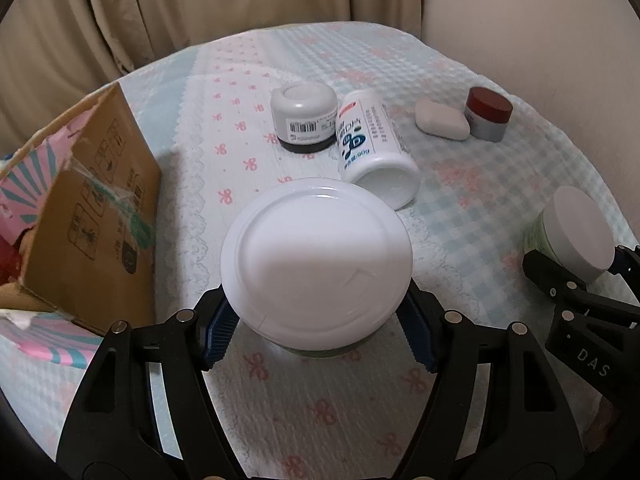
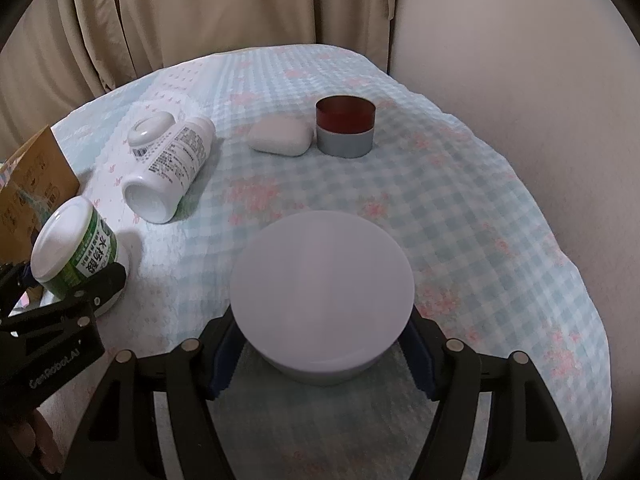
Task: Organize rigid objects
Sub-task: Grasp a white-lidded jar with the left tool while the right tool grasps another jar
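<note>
My left claw [image 1: 318,334] clamps a green-labelled white-lidded jar [image 1: 316,256] at lower centre of its view, while my right claw [image 2: 322,360] clamps a grey-lidded jar [image 2: 322,284] likewise.

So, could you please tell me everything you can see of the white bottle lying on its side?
The white plastic bottle lies on its side on the checked blue tablecloth, its recessed base turned toward the cameras. Its printed label carries blue lettering with a red strip on one side and dense black text on another. Its top end points away, so no cap shows. Its far end lies against or just beside the upturned white-and-black jar; contact cannot be settled. No gripper touches it.
</note>
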Motion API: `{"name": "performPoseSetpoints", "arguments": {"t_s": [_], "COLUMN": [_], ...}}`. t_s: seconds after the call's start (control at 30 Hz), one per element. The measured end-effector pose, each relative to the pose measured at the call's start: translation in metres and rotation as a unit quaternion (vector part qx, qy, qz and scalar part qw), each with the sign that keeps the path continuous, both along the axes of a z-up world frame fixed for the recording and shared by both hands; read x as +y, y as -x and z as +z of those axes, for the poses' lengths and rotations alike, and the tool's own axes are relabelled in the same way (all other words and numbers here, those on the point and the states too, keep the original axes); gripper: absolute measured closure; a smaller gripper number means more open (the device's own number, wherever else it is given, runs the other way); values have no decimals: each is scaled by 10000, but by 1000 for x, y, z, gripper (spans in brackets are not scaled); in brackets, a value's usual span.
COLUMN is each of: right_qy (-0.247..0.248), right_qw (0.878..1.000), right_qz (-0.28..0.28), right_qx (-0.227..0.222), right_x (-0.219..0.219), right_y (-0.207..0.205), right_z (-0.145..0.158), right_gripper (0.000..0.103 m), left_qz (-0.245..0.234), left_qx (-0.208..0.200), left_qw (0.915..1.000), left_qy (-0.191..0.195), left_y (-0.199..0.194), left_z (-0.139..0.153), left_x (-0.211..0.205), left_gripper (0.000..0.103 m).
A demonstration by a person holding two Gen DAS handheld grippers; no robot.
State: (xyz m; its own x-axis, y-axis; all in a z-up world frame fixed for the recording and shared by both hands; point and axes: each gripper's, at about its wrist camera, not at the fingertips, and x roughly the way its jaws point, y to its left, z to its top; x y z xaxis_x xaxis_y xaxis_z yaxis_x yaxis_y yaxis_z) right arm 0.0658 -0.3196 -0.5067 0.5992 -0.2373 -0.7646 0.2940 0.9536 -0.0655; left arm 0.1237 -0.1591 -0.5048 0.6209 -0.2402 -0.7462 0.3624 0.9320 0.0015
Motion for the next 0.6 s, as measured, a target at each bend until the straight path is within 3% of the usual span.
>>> {"name": "performPoseSetpoints", "arguments": {"t_s": [0.27,0.6], "right_qy": [75,107], "right_qw": [9998,9982], "right_qz": [-47,-3], "right_qx": [-160,-582], "right_x": [-1,6], "right_y": [2,4], "right_z": [33,134], "right_gripper": [37,37], "left_qz": [107,604], "left_qx": [-178,-578], "left_qw": [9997,9954], "left_qy": [140,458], "left_y": [-1,3], "left_z": [39,153], "left_x": [4,33], "left_gripper": [35,35]}}
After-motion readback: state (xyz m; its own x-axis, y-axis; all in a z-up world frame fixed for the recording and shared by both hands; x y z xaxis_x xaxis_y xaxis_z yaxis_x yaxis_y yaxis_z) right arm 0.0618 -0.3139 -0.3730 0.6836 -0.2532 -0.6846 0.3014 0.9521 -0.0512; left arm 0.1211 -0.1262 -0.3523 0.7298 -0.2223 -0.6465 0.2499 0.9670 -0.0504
